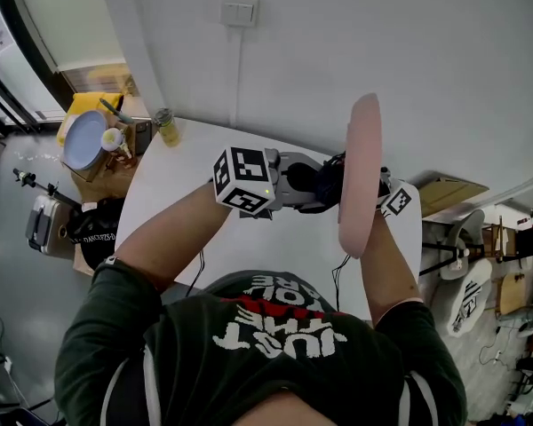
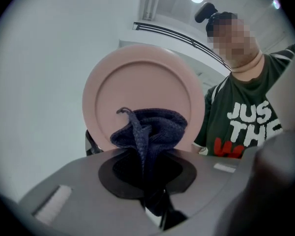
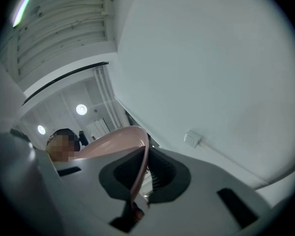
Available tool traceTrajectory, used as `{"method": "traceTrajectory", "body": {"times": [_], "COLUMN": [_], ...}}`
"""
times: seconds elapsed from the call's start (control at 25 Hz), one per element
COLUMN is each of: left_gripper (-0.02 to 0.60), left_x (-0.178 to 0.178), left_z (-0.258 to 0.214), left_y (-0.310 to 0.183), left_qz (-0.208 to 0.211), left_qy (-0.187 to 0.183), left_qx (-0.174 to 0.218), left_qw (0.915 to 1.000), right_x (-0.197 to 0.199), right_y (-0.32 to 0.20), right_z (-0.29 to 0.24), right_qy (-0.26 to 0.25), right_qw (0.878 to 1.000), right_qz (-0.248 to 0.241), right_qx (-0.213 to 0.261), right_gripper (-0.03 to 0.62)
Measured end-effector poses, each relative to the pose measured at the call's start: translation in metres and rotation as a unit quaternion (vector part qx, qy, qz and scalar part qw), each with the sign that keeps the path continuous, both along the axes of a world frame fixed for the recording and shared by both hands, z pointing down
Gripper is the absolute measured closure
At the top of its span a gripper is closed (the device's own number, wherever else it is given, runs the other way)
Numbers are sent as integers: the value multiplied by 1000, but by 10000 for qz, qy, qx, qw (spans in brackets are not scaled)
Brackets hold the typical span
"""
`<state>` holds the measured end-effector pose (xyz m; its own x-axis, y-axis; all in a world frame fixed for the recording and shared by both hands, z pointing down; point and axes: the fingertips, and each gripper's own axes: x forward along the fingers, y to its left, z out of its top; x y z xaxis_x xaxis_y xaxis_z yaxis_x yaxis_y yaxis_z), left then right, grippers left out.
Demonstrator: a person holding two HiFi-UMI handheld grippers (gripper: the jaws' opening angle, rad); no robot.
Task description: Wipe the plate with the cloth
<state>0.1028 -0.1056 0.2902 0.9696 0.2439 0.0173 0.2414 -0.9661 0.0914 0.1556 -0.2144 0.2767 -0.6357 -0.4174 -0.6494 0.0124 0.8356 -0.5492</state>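
Observation:
A pink plate stands on edge in the air above the table, its face turned to my left gripper. The left gripper is shut on a bunched dark blue cloth, and the cloth lies against the lower part of the plate's face. My right gripper is shut on the plate's rim, which runs edge-on between its pads. In the head view only the right gripper's marker cube shows, behind the plate.
Under both hands is a white table against a white wall with a switch. A small jar stands at the table's far left corner. Beyond it, a yellow box holds a pale plate. Cables hang over the table's near edge.

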Motion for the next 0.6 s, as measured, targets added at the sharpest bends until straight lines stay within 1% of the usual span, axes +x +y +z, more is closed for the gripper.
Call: {"method": "traceTrajectory", "body": {"times": [0.08, 0.16, 0.24, 0.36, 0.44, 0.52, 0.6], "left_gripper": [520, 520, 522, 522, 522, 522, 522], "left_x": [1, -4, -14, -31, -40, -51, -62], "left_z": [1, -1, -8, -22, -20, -6, 15], "left_y": [-12, -30, -44, -52, -58, -69, -80], "left_qz": [-224, -564, -829, -962, -1121, -1372, -1680], "left_qy": [-23, 35, 223, 523, 501, 364, 199], "left_qx": [-50, -183, -364, -513, -483, -474, -506], "left_qw": [9997, 9982, 9956, 9927, 9913, 9887, 9843], "right_x": [-5, -8, -8, 5, 17, 26, 36], "right_y": [6, 10, 14, 19, 20, 19, 18], "right_z": [0, 7, 20, 41, 49, 55, 59], "right_qy": [18, 145, 333, 489, 576, 711, 905], "right_qw": [10000, 9998, 9992, 9981, 9970, 9955, 9930], "right_qz": [-96, -132, -135, 33, 189, 315, 455], "right_qx": [12, -41, -163, -375, -475, -541, -608], "right_gripper": [577, 579, 577, 579, 579, 579, 579]}}
